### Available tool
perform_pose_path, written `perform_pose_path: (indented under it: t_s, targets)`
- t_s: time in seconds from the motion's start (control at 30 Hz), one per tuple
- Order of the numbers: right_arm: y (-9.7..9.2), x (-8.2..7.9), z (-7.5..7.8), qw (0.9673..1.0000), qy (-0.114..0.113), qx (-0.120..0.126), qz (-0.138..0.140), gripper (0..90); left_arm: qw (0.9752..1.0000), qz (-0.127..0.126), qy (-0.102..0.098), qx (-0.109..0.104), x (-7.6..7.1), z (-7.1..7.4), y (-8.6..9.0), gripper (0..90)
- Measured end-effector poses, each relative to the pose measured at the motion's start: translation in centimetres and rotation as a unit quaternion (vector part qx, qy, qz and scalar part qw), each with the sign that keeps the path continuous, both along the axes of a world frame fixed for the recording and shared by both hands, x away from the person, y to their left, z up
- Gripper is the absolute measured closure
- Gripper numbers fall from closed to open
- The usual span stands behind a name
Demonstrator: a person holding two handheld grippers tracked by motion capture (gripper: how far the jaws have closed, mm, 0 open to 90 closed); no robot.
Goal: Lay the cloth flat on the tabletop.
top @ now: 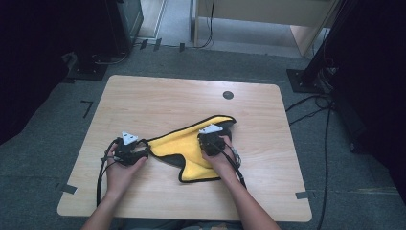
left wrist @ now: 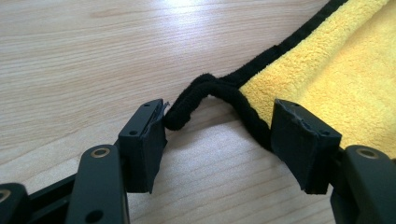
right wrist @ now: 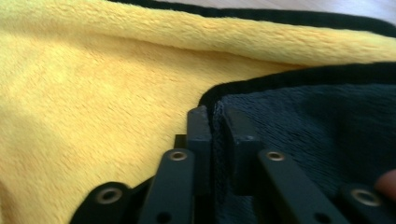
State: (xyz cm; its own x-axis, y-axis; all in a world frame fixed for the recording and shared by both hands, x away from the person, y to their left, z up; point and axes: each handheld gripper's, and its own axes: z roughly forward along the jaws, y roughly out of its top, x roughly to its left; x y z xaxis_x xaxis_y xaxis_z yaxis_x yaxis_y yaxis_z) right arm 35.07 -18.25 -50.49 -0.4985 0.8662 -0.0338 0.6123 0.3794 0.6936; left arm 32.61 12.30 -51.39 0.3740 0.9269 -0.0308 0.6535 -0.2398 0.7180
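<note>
A yellow cloth [top: 189,143] with black trim and a dark grey underside lies crumpled on the wooden table [top: 158,96]. My left gripper [top: 128,149] sits at the cloth's left corner. In the left gripper view it [left wrist: 224,135] stands open, its jaws on either side of the black-edged corner [left wrist: 205,93], which lies on the wood. My right gripper [top: 211,140] rests on the cloth's right part. In the right gripper view it [right wrist: 217,121] is shut on a folded-over corner, with the dark grey side [right wrist: 317,121] facing up over the yellow pile [right wrist: 93,93].
A round dark cable hole [top: 228,95] sits in the table's far right part. Black cables [top: 311,108] run over the grey carpet to the right. Dark equipment stands [top: 95,67] flank the far corners. Bare wood surrounds the cloth on all sides.
</note>
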Motion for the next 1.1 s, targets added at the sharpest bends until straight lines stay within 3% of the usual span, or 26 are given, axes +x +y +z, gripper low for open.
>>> perform_pose_path:
  t_s: [0.03,0.13,0.3,0.47,0.6,0.7,0.73,0.83,0.9,0.97,1.03,1.1]
  targets:
    - [-1.4,-0.4,0.5,0.9997,-0.010,0.018,-0.015,84.9,1.0000,0.000,0.000,0.000,0.0,0.0,0.0,36.3]
    - [-4.5,-1.5,1.7,0.9972,-0.034,0.039,-0.053,84.9,1.0000,0.000,0.000,-0.001,0.0,0.0,0.0,36.3]
    - [-11.2,-4.3,3.0,0.9869,-0.062,0.067,-0.133,84.9,1.0000,0.002,0.000,0.001,0.0,0.0,-0.1,36.5]
    - [-15.9,-6.7,2.8,0.9790,-0.042,0.066,-0.188,84.8,1.0000,0.004,0.001,0.002,0.1,0.0,-0.2,37.2]
    - [-17.6,-8.0,1.5,0.9773,-0.023,0.042,-0.207,82.2,1.0000,0.008,0.002,0.002,0.1,0.1,-0.2,37.1]
    - [-18.7,-8.1,1.2,0.9711,-0.036,0.017,-0.235,71.4,1.0000,0.008,0.000,0.005,0.1,0.1,-0.3,36.7]
    - [-18.9,-8.2,1.5,0.9705,-0.046,0.021,-0.236,69.2,1.0000,0.009,0.000,0.005,0.1,0.1,-0.2,36.5]
    - [-17.8,-8.7,2.6,0.9768,-0.084,0.035,-0.194,62.8,0.9999,0.009,-0.005,0.003,-0.1,0.4,-0.1,37.1]
    - [-16.3,-8.7,3.0,0.9834,-0.094,0.039,-0.150,60.3,0.9999,0.011,-0.012,-0.002,-0.3,0.7,-0.1,38.6]
    - [-14.6,-8.4,2.9,0.9882,-0.090,0.052,-0.112,58.1,0.9997,0.012,-0.018,-0.011,-0.6,1.0,0.1,40.4]
    - [-13.3,-7.8,2.4,0.9911,-0.081,0.065,-0.084,56.6,0.9994,0.009,-0.024,-0.025,-1.0,1.5,0.2,43.4]
    - [-12.3,-7.3,1.8,0.9933,-0.076,0.058,-0.065,54.8,0.9988,-0.001,-0.031,-0.038,-1.5,1.9,0.2,46.0]
